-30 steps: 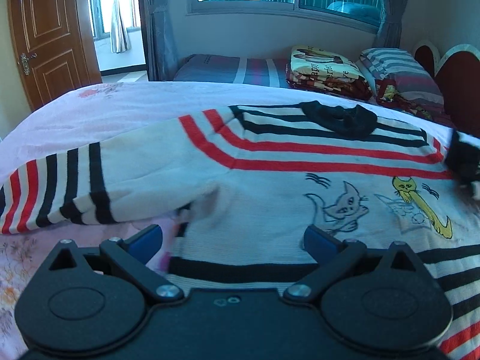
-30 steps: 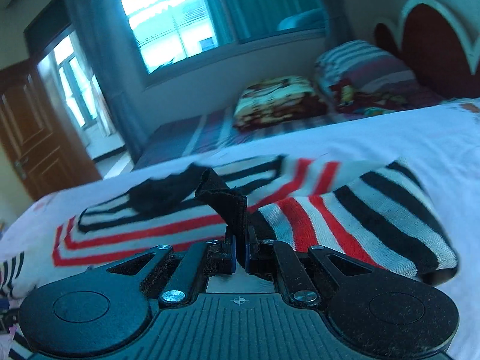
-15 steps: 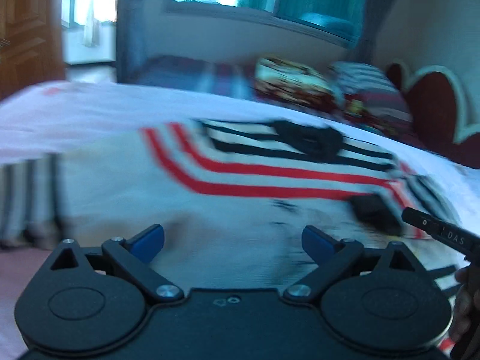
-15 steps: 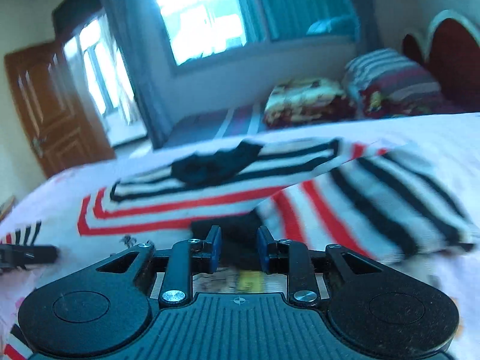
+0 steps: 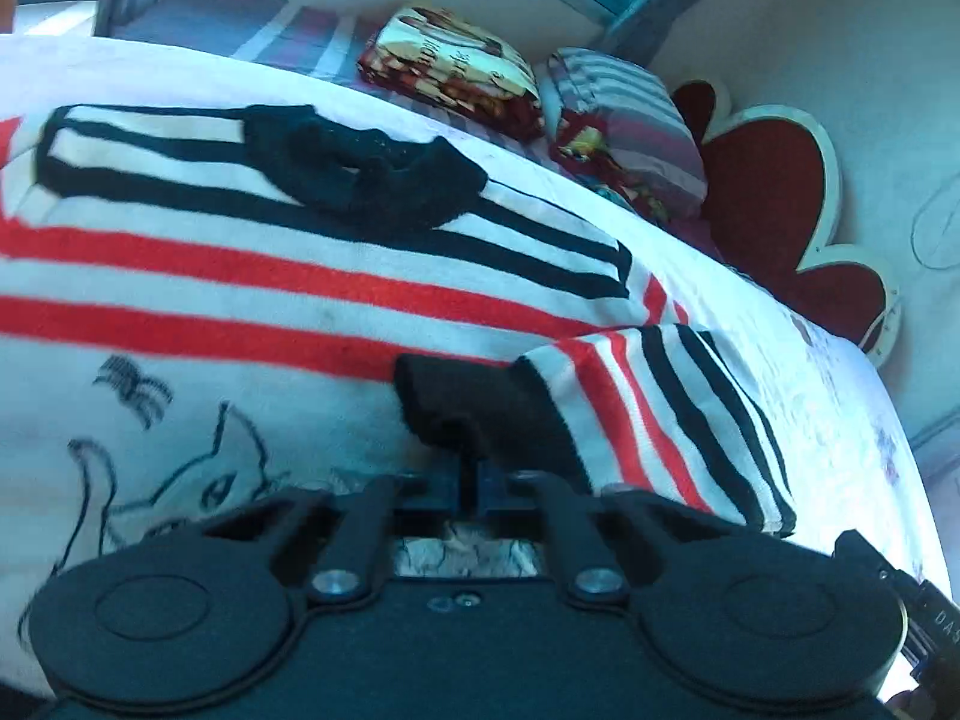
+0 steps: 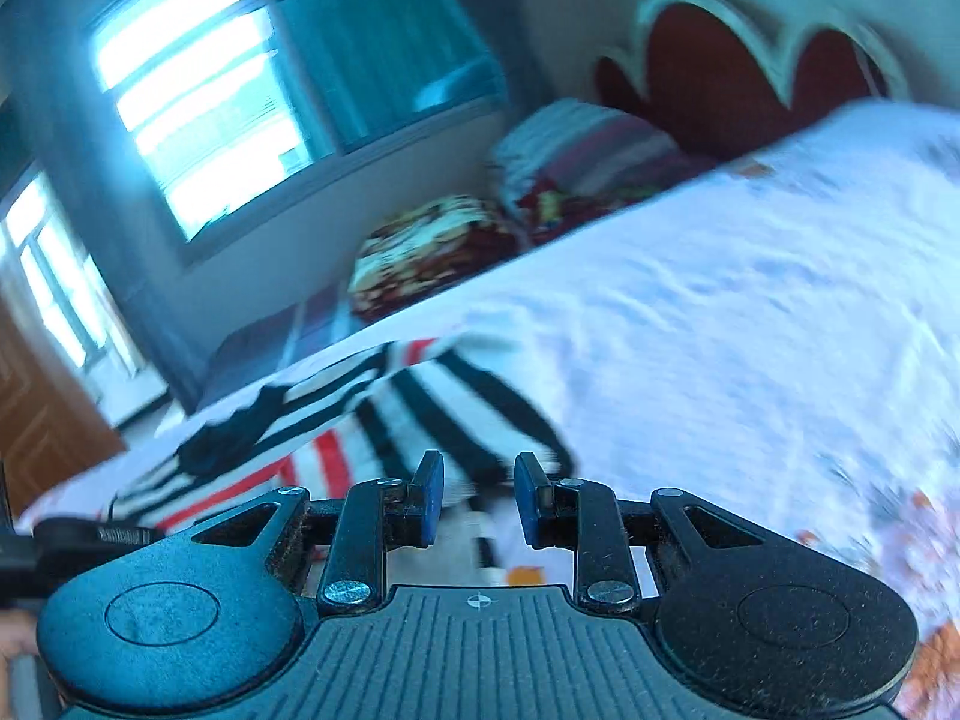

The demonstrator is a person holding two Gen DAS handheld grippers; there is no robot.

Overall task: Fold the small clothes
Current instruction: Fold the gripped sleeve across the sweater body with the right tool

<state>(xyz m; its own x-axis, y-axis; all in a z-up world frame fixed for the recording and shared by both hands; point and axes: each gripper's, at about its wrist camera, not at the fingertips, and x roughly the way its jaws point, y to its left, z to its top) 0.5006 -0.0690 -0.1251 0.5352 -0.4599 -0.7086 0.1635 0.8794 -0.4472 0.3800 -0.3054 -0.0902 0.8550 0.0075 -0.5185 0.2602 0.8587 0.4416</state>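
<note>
A white knitted sweater (image 5: 240,276) with red and black stripes, a black collar (image 5: 372,174) and cat drawings lies flat on the bed. Its right sleeve (image 5: 660,420) is folded inward over the chest and ends in a black cuff (image 5: 480,402). My left gripper (image 5: 471,483) is shut, and the cuff's lower edge is pinched between its blue pads. In the blurred right wrist view my right gripper (image 6: 479,498) is open with nothing between its pads; the striped sleeve (image 6: 456,414) lies just beyond it. A black part of the right gripper shows at the left view's lower right edge.
The sweater lies on a pale floral bedsheet (image 6: 750,330) that stretches away to the right. A folded patterned blanket (image 5: 450,72) and a striped pillow (image 5: 624,120) sit at the far side by the red headboard (image 5: 774,204). A window (image 6: 198,108) and a wooden door (image 6: 36,408) stand beyond.
The left gripper swung right across the sweater, tilted down and shut on the folded sleeve's cuff. The right gripper let go of that cuff, opened and drew away to the right.
</note>
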